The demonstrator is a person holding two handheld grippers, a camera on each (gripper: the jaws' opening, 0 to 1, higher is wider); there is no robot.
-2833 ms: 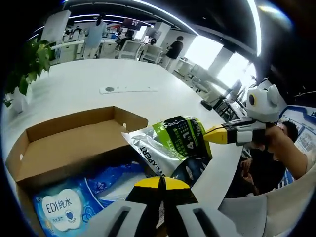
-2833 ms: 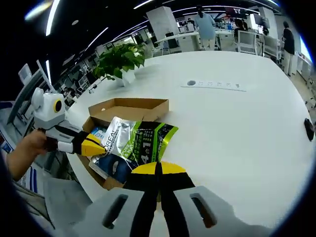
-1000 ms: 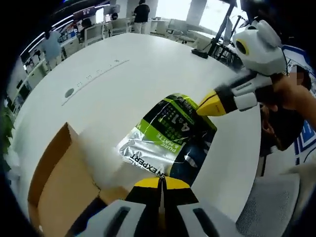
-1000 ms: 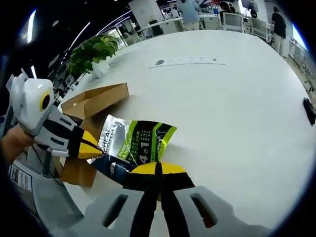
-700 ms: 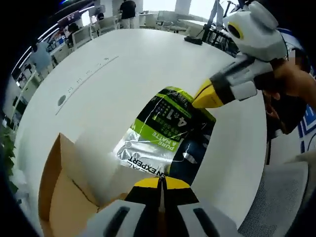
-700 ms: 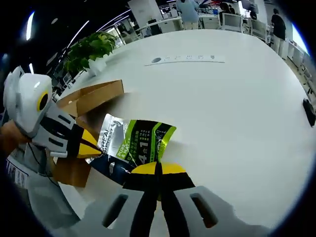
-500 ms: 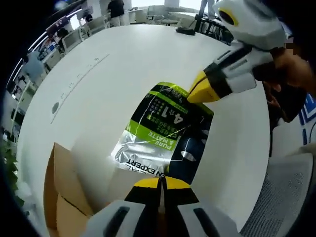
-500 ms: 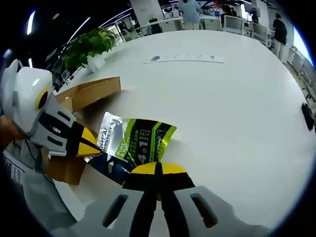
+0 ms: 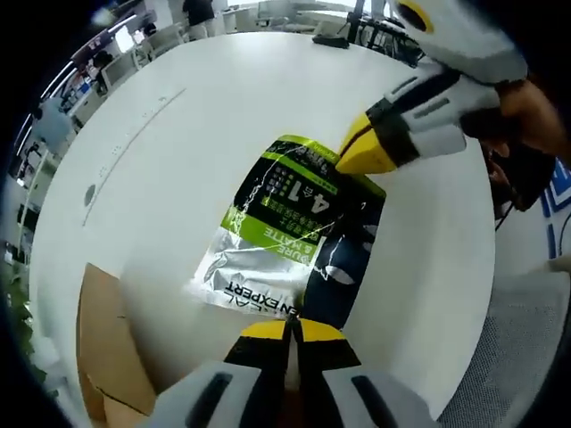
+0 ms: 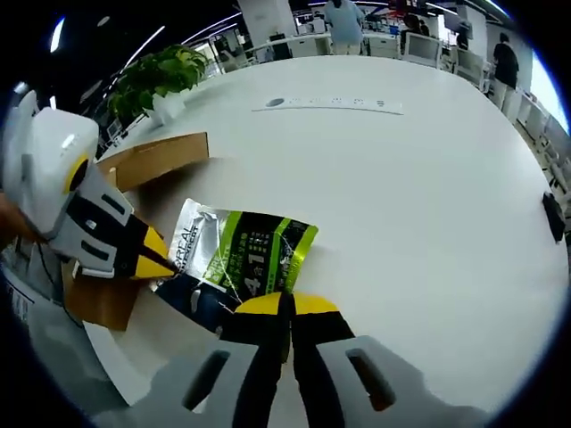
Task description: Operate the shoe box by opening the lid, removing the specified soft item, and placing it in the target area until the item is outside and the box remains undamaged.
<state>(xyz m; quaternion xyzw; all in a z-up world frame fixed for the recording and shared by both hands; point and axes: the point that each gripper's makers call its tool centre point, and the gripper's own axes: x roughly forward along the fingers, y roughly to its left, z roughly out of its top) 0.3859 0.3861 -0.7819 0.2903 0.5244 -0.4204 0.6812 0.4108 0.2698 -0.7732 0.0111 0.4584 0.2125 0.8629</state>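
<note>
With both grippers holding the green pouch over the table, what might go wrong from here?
Both the left gripper and the right gripper are shut on the pouch, at opposite edges; pulling apart may tear the soft foil. The pouch hangs near the table's edge, so a careless release could drop it off. The left gripper is close to the cardboard box and could bump its flap.

One foil pouch (image 9: 290,234), two grippers, left (image 9: 287,328) and right (image 10: 285,308), one open cardboard box (image 10: 150,160), one potted plant (image 10: 162,78), one power strip (image 10: 325,104), one white table (image 10: 410,196).
</note>
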